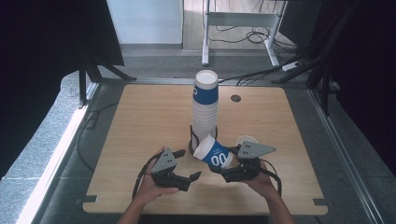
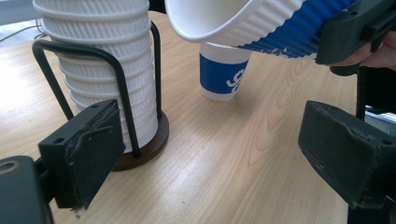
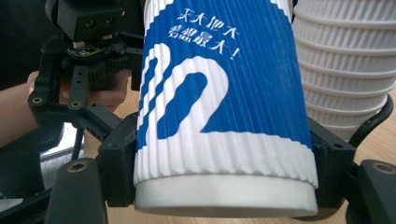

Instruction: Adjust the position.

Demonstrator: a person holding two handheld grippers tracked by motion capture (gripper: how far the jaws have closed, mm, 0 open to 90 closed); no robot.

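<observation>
Currently clamped right hand-held gripper [image 1: 223,164] on tilted blue-white cup [image 1: 213,153] beside cup stack [image 1: 205,108] on tabletop [image 1: 140,121]; left hand-held gripper [image 1: 194,176] spread apart, empty.

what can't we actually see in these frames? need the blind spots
- Held cup: its mouth is cut off by the top edge of the right gripper view; the inside is unseen.
- Cup stack: its top is cut off in the left gripper view; in the high view the ribs are too small to count cups.
- Standing cup: mostly hidden in the high view behind the right gripper and its plate.
- Holder base: partly hidden behind the left gripper jaw.
</observation>
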